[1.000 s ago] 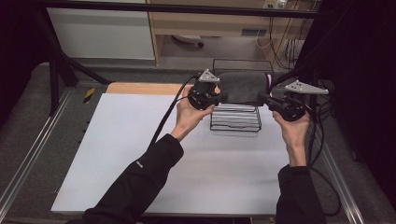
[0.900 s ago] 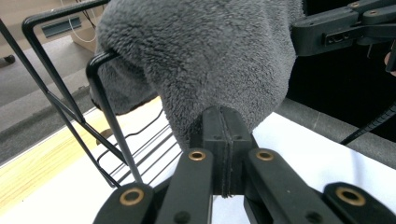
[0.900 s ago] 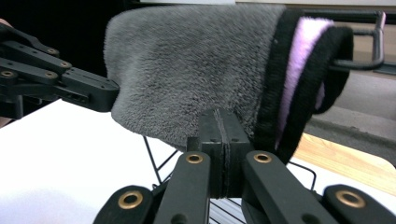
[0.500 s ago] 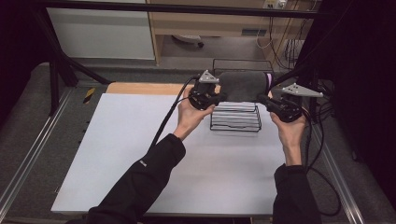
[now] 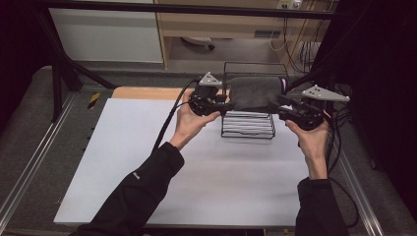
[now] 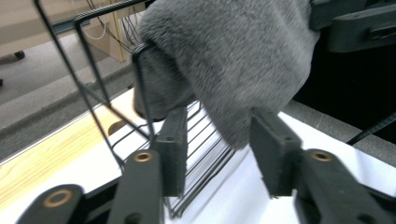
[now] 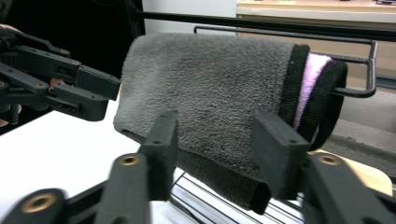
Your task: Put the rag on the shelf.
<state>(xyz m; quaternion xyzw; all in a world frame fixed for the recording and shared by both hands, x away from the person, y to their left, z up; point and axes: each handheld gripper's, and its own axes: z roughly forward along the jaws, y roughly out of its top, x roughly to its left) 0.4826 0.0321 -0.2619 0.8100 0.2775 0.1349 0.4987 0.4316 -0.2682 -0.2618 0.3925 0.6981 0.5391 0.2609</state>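
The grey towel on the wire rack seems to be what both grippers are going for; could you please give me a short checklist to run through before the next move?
1. Grey towel draped over the wire rack: ok.
2. Left gripper open, jaws on either side of the towel's hanging corner: ok.
3. Right gripper open, jaws facing the towel's front: ok.
4. Rack wire close beside the left gripper's jaw, so closing might catch it: cannot tell.
5. Rack standing flat on the white table: ok.
6. Towel's far side free of the rack's back rail: cannot tell.
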